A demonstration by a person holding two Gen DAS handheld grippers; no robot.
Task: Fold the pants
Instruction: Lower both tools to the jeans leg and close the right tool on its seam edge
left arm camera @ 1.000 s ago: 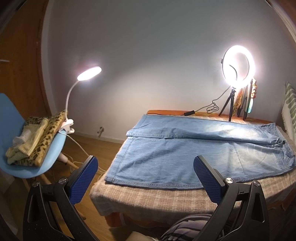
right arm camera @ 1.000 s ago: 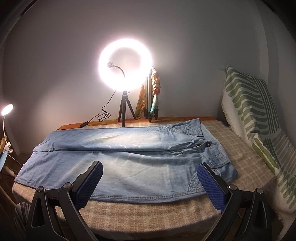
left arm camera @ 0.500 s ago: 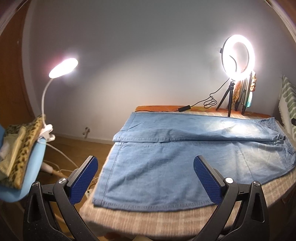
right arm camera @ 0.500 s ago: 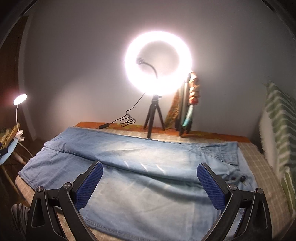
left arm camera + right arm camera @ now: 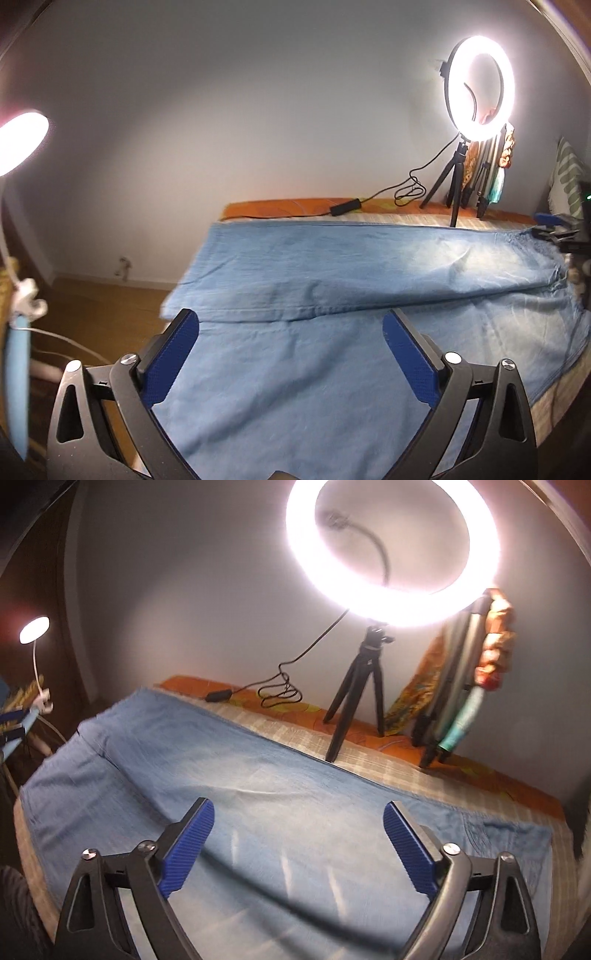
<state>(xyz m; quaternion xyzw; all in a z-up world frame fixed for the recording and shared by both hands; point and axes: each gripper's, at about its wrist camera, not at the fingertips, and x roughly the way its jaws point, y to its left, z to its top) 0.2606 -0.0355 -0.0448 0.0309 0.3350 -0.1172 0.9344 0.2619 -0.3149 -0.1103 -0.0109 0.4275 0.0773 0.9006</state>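
1. The pants (image 5: 369,295) lie flat on the bed (image 5: 280,206), spread wide across both views and running side to side in front of the wall.
2. Long axis: hems toward the lamp (image 5: 34,629) side, waist toward the striped pillow (image 5: 567,173). One leg lies nearer the wall, the other nearer the grippers, with a seam line between them.
3. Left gripper (image 5: 290,354) hangs over the near leg at the hem end, with denim below and ahead of its blue pads (image 5: 170,358). Its jaws have just been closing a little yet stand wide, with nothing pinched.
4. Right gripper (image 5: 299,843) hovers over the waist half, and the pocket shows just past its right finger. Its jaws have just been easing in too, wide apart and gripping nothing.
5. So each hand is nearest its own end: left for the hems, right for the waist.
6. My read: the fold turns on both claws dropping to the near edge together.
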